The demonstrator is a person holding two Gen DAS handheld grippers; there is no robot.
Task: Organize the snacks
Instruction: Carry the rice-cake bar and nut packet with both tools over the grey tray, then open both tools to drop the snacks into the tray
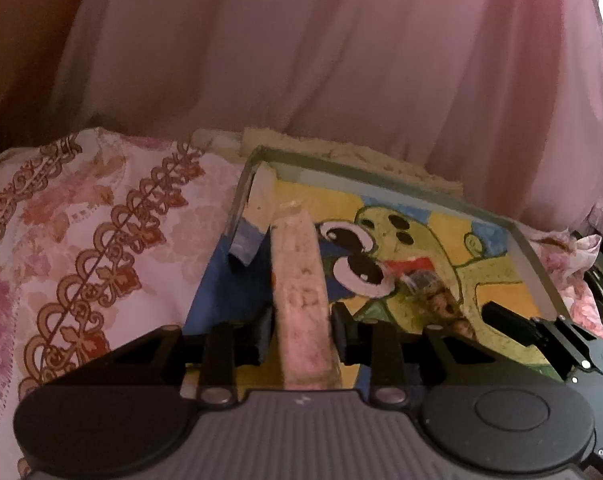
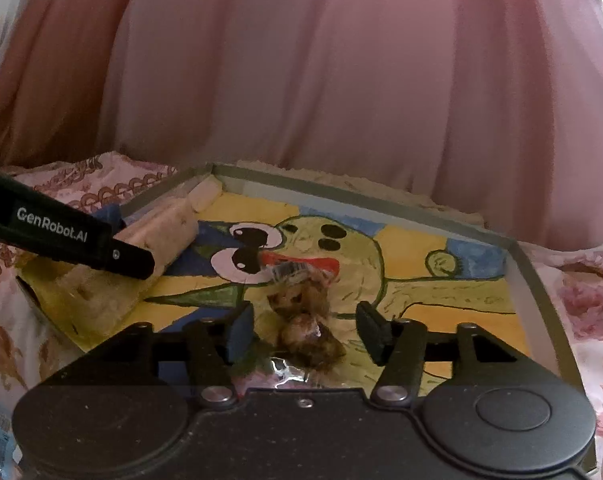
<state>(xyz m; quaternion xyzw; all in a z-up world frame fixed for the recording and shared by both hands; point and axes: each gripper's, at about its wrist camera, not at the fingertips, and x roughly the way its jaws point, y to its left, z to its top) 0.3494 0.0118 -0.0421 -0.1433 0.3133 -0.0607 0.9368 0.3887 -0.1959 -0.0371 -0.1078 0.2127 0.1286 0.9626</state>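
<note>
Left gripper (image 1: 301,316): clenched on pale snack pack (image 1: 299,280).
Right gripper (image 2: 305,332): released, fingers either side of brown snack packet (image 2: 301,312).
Tray (image 2: 533,272): beneath both grippers.

- I see the left hand-held gripper (image 1: 301,330) in matt black plastic, with a ribbed grey body and dull metal rivets at the joints.
- The long snack packet (image 1: 299,296) it clamps looks like thin plastic film, pale pink and slightly shiny.
- The right hand-held gripper (image 2: 305,332) is the same matt black plastic, its fingers spread apart.
- The brown snack packet (image 2: 301,316) between them is clear crinkled wrap with glossy glints.
- The tray (image 2: 535,280) has a smooth grey rim and a painted bottom, rough and brush-streaked.
- The bedsheet (image 1: 81,240) is soft printed cloth.
- The pink curtain (image 2: 301,72) is thin cloth hanging in folds.
</note>
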